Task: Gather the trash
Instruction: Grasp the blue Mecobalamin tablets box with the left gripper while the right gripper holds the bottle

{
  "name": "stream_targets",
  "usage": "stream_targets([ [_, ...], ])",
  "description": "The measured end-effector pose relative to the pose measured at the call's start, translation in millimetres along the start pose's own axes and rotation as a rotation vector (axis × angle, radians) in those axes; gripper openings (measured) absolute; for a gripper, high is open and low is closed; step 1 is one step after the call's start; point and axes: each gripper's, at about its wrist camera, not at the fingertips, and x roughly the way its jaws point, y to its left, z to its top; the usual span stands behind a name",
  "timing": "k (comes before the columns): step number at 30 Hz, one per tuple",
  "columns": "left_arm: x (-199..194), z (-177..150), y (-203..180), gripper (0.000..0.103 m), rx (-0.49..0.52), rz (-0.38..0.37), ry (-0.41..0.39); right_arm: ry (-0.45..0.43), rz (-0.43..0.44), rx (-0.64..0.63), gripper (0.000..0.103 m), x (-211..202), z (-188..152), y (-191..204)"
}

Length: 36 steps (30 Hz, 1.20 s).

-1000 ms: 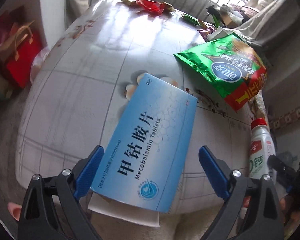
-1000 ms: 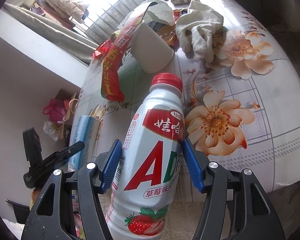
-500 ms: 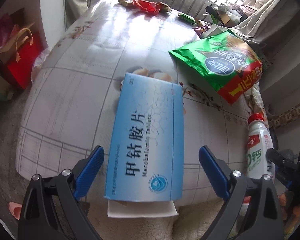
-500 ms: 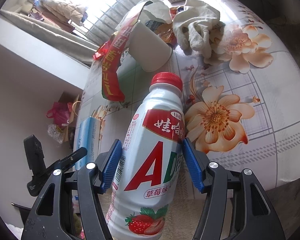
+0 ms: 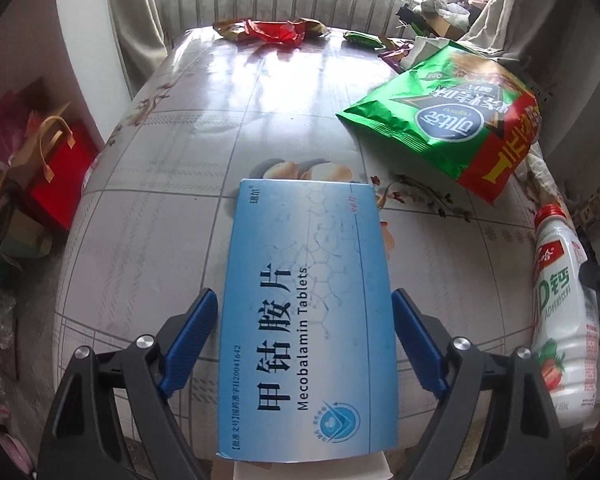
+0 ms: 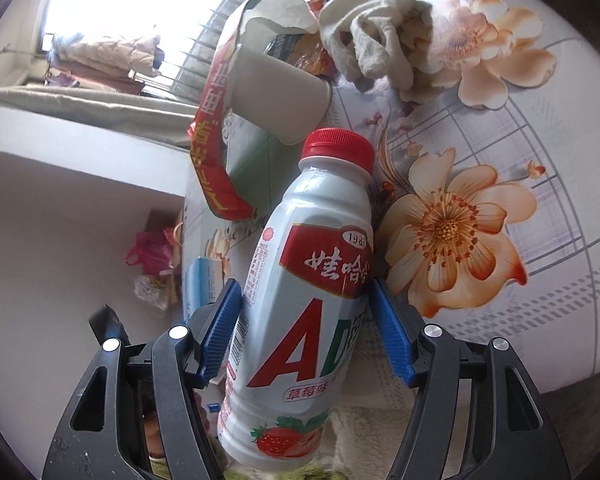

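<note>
The left tool point(image 5: 304, 340) straddles a blue medicine box point(image 5: 306, 320), fingers apart; the right tool point(image 6: 306, 330) clamps a milk bottle point(image 6: 304, 300) at frame center.

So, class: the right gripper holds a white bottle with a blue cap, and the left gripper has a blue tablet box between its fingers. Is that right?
Not quite. In the right wrist view, the bottle in the right gripper has a red cap, not blue. The rest stands: the left wrist view shows the blue tablet box between the left gripper's fingers.
</note>
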Motion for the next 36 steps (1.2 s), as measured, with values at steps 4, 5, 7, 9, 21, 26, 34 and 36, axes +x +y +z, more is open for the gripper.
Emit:
stream_targets([
  [4,-0.2,0.5,-1.9,0.076,0.01,-0.002,-0.009,0.005,0.009,0.018,0.065,4.5,0.9,1.4],
  [5,0.0,0.7,-1.9,0.075,0.01,-0.001,-0.011,0.006,0.011,0.02,0.065,5.3,1.0,3.2],
  [7,0.2,1.1,-1.4,0.074,0.009,0.0,-0.015,0.0,0.012,0.022,0.065,6.2,1.3,4.6],
  [9,0.4,0.4,-1.8,0.074,0.012,0.003,-0.017,-0.005,0.01,0.024,0.065,6.0,1.3,4.6],
  [21,1.2,0.2,-1.3,0.078,0.03,0.022,-0.003,-0.015,0.002,0.018,0.063,6.4,-1.2,5.5],
  [26,0.6,1.5,7.0,0.085,-0.004,0.002,0.01,-0.014,-0.001,0.01,0.063,6.2,-3.3,7.0],
  [34,1.0,-0.9,5.5,0.088,0.004,-0.009,-0.003,-0.017,-0.017,-0.012,0.063,7.4,-6.3,12.1],
  [36,-0.3,-0.9,7.8,0.083,-0.006,-0.017,-0.012,-0.018,-0.023,-0.02,0.063,8.2,-6.5,15.0],
])
